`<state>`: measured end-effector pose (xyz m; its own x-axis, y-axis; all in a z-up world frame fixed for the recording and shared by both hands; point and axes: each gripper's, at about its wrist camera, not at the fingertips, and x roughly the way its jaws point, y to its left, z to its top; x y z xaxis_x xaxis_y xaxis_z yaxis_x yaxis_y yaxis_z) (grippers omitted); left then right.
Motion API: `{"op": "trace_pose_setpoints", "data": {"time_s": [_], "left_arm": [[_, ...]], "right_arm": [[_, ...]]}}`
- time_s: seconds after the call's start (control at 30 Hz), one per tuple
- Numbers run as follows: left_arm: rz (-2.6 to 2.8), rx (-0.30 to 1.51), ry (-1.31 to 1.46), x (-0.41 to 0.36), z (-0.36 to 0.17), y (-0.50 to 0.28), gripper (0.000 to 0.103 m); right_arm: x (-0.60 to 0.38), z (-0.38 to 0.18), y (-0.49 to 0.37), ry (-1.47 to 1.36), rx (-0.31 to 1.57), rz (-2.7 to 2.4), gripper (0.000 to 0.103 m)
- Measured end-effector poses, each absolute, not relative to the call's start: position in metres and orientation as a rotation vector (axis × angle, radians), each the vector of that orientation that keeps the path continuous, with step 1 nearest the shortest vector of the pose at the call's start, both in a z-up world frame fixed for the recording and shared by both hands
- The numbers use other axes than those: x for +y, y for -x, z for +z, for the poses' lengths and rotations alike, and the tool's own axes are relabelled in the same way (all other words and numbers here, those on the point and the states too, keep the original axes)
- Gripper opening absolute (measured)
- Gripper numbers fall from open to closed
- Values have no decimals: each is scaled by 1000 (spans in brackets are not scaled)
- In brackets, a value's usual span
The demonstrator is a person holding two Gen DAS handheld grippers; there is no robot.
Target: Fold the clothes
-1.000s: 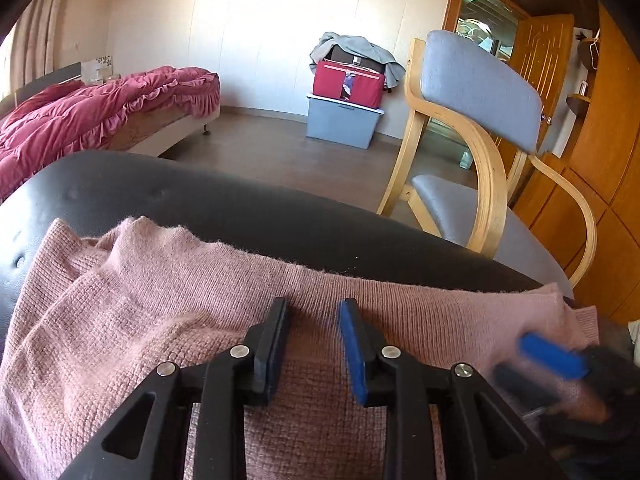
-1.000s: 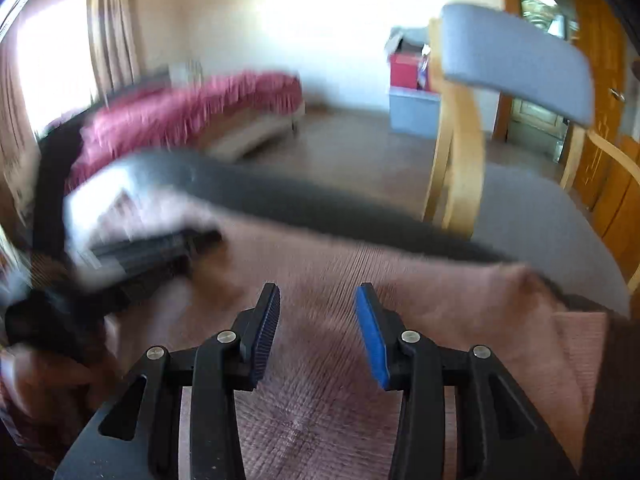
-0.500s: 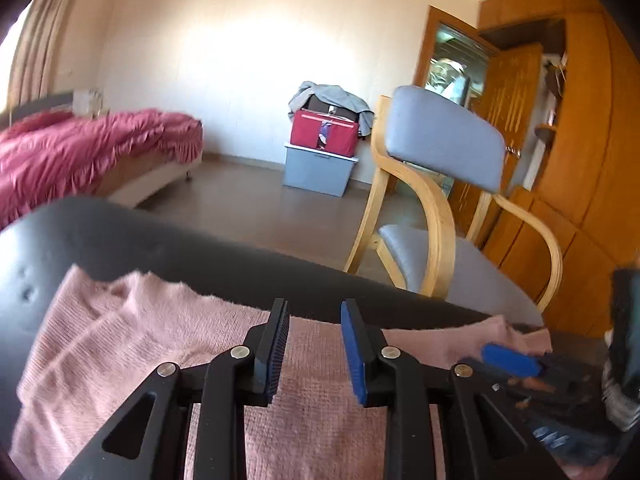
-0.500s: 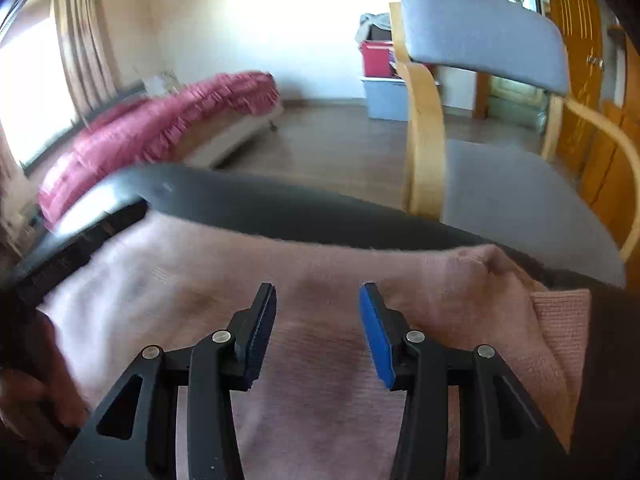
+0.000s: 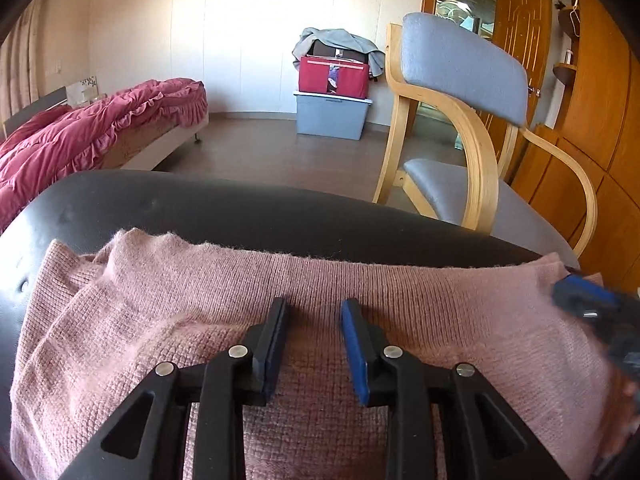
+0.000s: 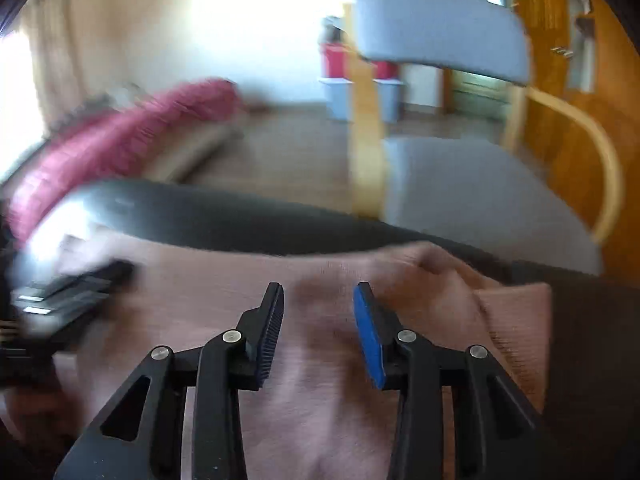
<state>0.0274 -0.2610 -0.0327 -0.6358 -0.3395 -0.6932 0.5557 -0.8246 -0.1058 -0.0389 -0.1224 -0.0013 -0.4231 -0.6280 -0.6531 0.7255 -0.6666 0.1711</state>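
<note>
We see the pink knitted sweater point(image 5: 320, 320) spread on the black padded surface point(image 5: 240, 216), bunched at its left end. Left gripper point(image 5: 314, 340) and right gripper point(image 6: 318, 328) both gape narrowly, empty. Risk: loose knit snags, drags, folds crooked.

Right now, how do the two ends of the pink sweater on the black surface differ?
In the left wrist view, the pink sweater's left end is bunched, with raised folds and an uneven edge; its right end lies flatter, its edge nearly straight. The right gripper hangs over the right end; nothing is over the left end. Both ends rest on the black surface, and neither is gripped.
</note>
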Motion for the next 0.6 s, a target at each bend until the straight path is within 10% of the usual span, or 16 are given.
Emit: {"op": "trace_pose_setpoints", "data": {"time_s": [0.37, 0.6], "left_arm": [[-2434, 449, -926, -264, -30, -28, 28], [-2505, 451, -935, -246, -26, -43, 27]], "right_arm": [[-119, -22, -7, -880, 325, -2056, 19], [-114, -34, -10, -895, 335, -2013, 28]]}}
